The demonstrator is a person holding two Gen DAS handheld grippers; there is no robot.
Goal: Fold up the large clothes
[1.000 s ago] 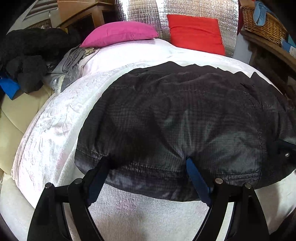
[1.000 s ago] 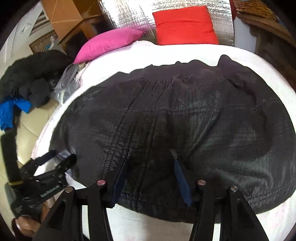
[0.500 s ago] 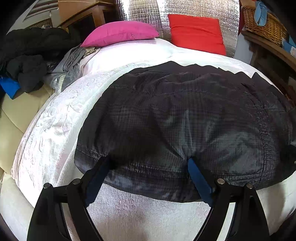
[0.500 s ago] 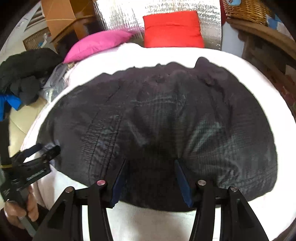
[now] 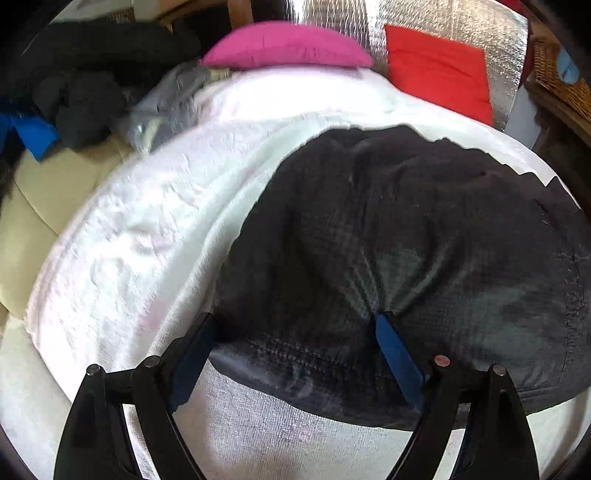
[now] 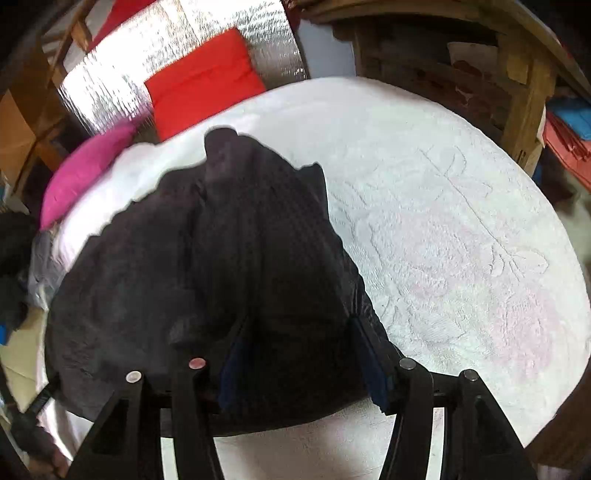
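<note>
Black quilted puffer jacket (image 5: 406, 240), lying on a bed covered by a white textured bedspread (image 5: 147, 240). In the right wrist view the jacket is gathered toward the left half of the bed, and the bedspread to its right lies bare, showing a faint embossed flower pattern.

Left tongs (image 5: 295, 319): set wide apart over the jacket's near left corner, with the stitched hem between them. The blue pad (image 5: 395, 354) on the right dents the cloth, and creases run out from its tip. The other pad sits at the jacket's edge. Whether the cloth is truly clamped cannot be told.

Right tongs (image 6: 300, 321): about half spread, jaws just now opening a little, with a thick bunch of the jacket filling the gap and both pads pressed against it.

At the head of the bed, a pink oblong cushion (image 5: 284, 44) and a red square cushion (image 5: 436, 70) rest against a crinkled silver foil panel (image 5: 332, 14). A heap of dark clothes (image 5: 85, 92) lies on the left, and a woven wicker basket (image 5: 554, 77) stands at far right.
</note>
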